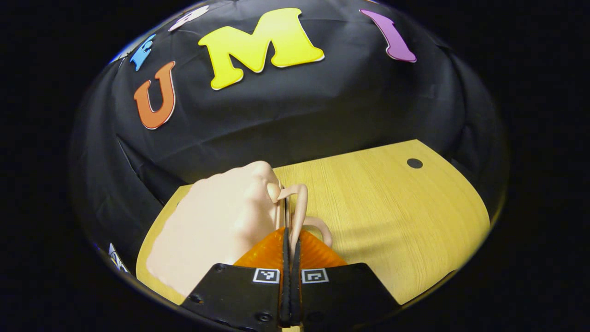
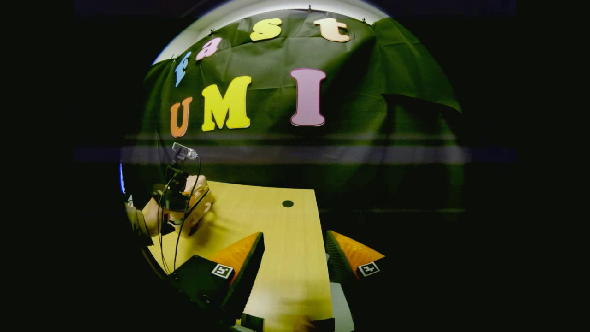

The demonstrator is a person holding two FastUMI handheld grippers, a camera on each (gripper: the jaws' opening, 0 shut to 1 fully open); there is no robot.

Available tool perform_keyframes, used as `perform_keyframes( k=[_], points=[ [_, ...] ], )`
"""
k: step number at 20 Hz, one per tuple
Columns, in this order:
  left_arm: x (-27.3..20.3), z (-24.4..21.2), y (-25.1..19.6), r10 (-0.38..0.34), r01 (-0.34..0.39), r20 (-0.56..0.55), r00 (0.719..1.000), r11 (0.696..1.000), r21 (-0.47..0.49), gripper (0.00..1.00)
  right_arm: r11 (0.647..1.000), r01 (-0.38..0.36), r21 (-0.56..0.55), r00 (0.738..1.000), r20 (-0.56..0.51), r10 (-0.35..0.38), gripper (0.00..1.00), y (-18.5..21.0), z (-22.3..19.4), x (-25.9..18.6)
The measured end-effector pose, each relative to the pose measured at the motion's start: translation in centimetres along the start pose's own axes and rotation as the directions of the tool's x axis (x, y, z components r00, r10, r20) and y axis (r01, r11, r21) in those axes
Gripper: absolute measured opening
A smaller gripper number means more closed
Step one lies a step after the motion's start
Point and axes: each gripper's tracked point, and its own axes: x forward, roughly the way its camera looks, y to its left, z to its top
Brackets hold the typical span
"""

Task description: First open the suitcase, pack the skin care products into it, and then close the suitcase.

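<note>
Suitcase (image 1: 216,230), pale pink, on wooden table (image 1: 392,207): left gripper (image 1: 291,240) clamped on its handle (image 1: 299,207). Right gripper (image 2: 295,251), jaws apart, over table right of suitcase.

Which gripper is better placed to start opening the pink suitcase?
Left, probably. The left gripper is shut on the pink loop at the edge of the suitcase, while the right gripper hangs open over the table, apart from the suitcase.

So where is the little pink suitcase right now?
In the left gripper view the suitcase sits on the wooden table, at its left end near the black cloth wall. The left gripper is shut on its handle.
</note>
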Motion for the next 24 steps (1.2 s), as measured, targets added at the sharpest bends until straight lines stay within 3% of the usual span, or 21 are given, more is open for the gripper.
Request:
perform_keyframes(
  k=[5, 7, 9, 10, 11, 13, 14, 18, 21, 24],
  points=[
    [0.1, -0.9, -0.6, 0.034, -0.032, -0.022, 0.999, 0.996, 0.089, 0.06, 1.0, 0.007, 0.013, 1.0, -0.021, -0.007, 0.8, 0.3, -0.8, 0.3],
    [0.0, -1.4, -1.2, 0.006, -0.003, -0.041, 0.999, 0.996, 0.09, 0.1, 1.0, 0.008, 0.022, 1.0, -0.008, -0.007, 0.8, 0.6, -0.4, 0.2],
    [-1.2, -1.7, -2.3, -0.052, 0.053, -0.056, 0.997, 0.998, 0.016, 0.31, 1.0, 0.005, 0.02, 1.0, -0.003, -0.005, 0.8, 1.4, 0.2, 0.3],
    [-2.1, -1.1, -2.3, -0.051, 0.05, -0.039, 0.998, 0.999, -0.014, 0.55, 1.0, 0.017, 0.008, 1.0, 0.0, -0.017, 0.8, 1.5, 0.5, 0.2],
    [-3.2, 0.1, -2.2, -0.051, 0.051, -0.013, 0.999, 0.998, -0.033, 0.64, 1.0, 0.026, 0.002, 0.999, 0.018, -0.026, 0.8, 1.7, 1.4, -0.1],
    [-5.4, 2.9, -1.9, -0.066, 0.07, 0.067, 0.996, 0.996, -0.051, 0.95, 0.999, 0.031, 0.006, 0.997, 0.067, -0.031, 0.8, 3.0, 3.4, -1.1],
    [-7.0, 4.1, -1.4, -0.076, 0.08, 0.099, 0.992, 0.996, -0.046, 1.0, 0.999, 0.038, 0.004, 0.996, 0.083, -0.039, 0.8, 3.6, 3.8, -1.2],
    [-14.4, 8.9, 2.0, -0.088, 0.106, 0.271, 0.959, 0.993, -0.052, 0.98, 0.999, 0.002, 0.032, 0.992, 0.127, -0.006, 0.8, 8.7, 7.0, -2.2],
    [-19.4, 10.6, 6.1, -0.059, 0.1, 0.339, 0.939, 0.99, -0.103, 0.99, 1.0, 0.002, 0.006, 0.974, 0.228, -0.003, 0.8, 12.8, 11.4, -3.6],
    [-23.5, 11.2, 11.8, 0.034, 0.029, 0.37, 0.928, 0.986, -0.164, 0.94, 1.0, -0.025, 0.005, 0.954, 0.299, 0.022, 0.8, 17.3, 14.5, -4.8]
  ],
)
